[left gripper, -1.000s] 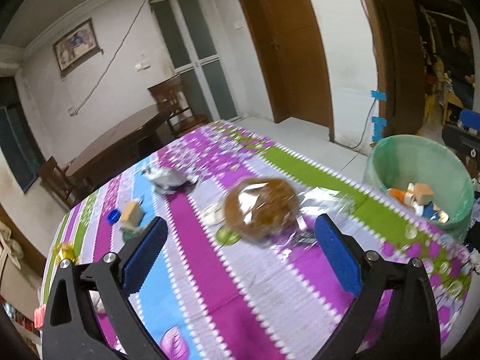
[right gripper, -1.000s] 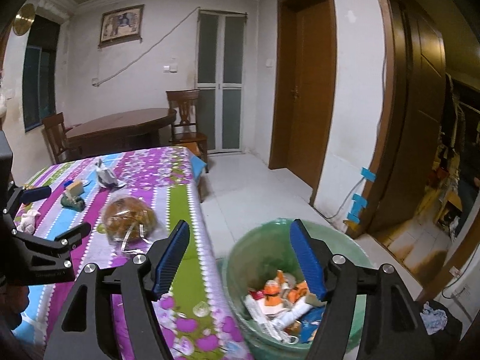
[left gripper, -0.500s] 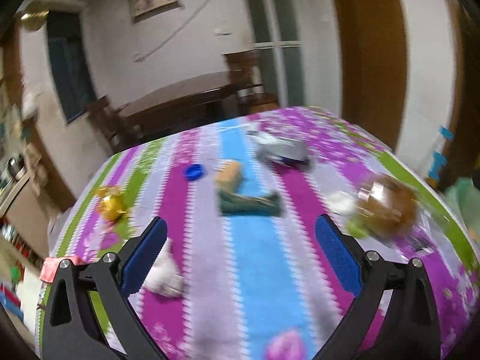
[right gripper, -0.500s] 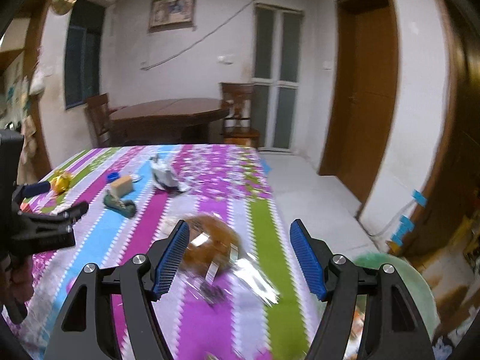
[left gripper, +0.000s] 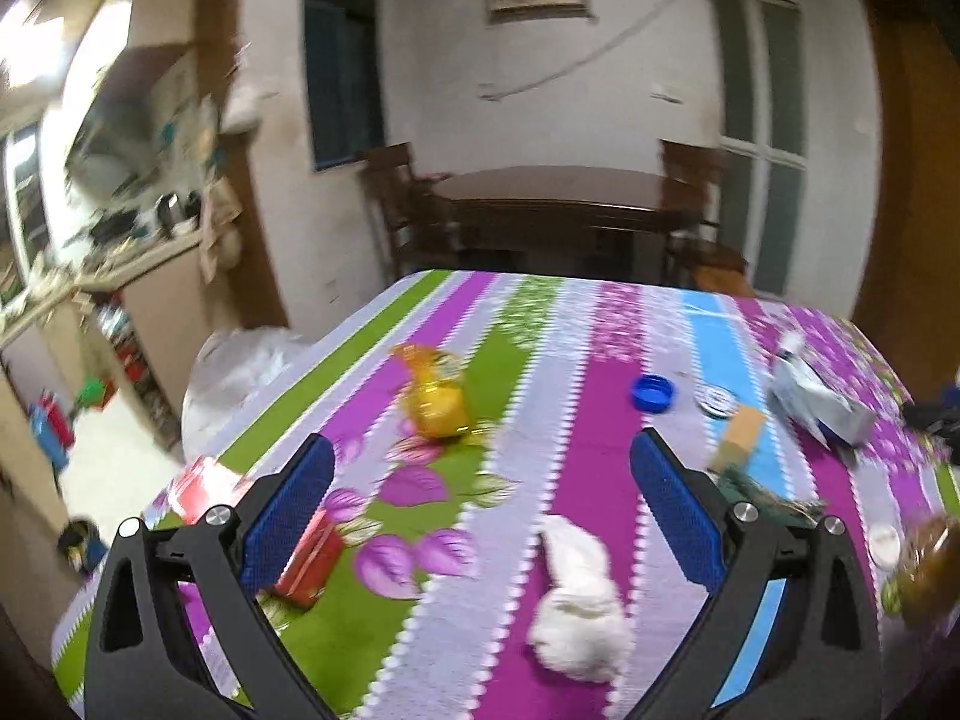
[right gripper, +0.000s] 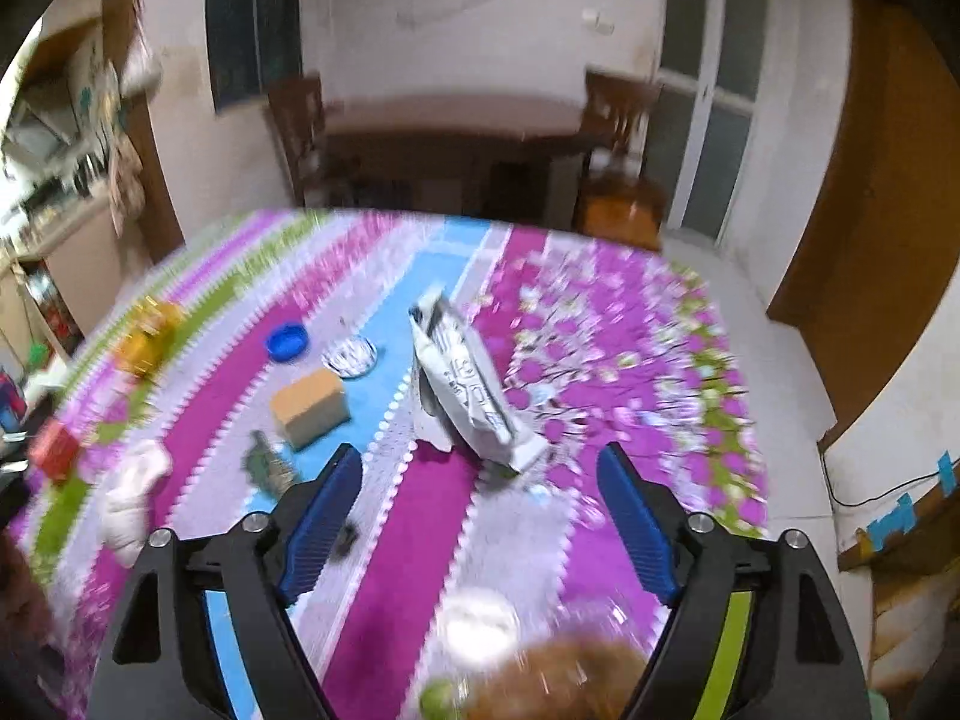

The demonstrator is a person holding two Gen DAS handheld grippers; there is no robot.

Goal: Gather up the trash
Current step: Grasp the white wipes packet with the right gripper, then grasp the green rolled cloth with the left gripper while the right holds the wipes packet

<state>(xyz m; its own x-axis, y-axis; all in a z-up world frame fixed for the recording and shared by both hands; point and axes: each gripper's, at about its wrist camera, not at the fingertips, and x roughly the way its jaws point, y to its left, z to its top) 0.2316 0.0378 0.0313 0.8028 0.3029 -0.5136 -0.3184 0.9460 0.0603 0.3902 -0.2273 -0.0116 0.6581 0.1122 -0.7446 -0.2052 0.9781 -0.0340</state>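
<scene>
Both hands are seeking trash: the left gripper (left gripper: pixel 480 507) gapes empty above the white tissue (left gripper: pixel 579 597), while the right gripper (right gripper: pixel 480 507), jaws opening and empty, must descend onto the grey pouch (right gripper: pixel 465 387).

Honestly nothing here is readable. The crumpled white-and-grey packet (right gripper: pixel 465 387), lying just ahead of the right gripper's (right gripper: pixel 480 516) jaws and between their lines, has dark print on it, but it's too blurred to make out any letters. Everything else carries no legible text.

Scattered on the striped cloth: white tissue wad (left gripper: pixel 579 606), yellow wrapper (left gripper: pixel 437 402), crumpled grey-white packet (right gripper: pixel 465 387).
</scene>
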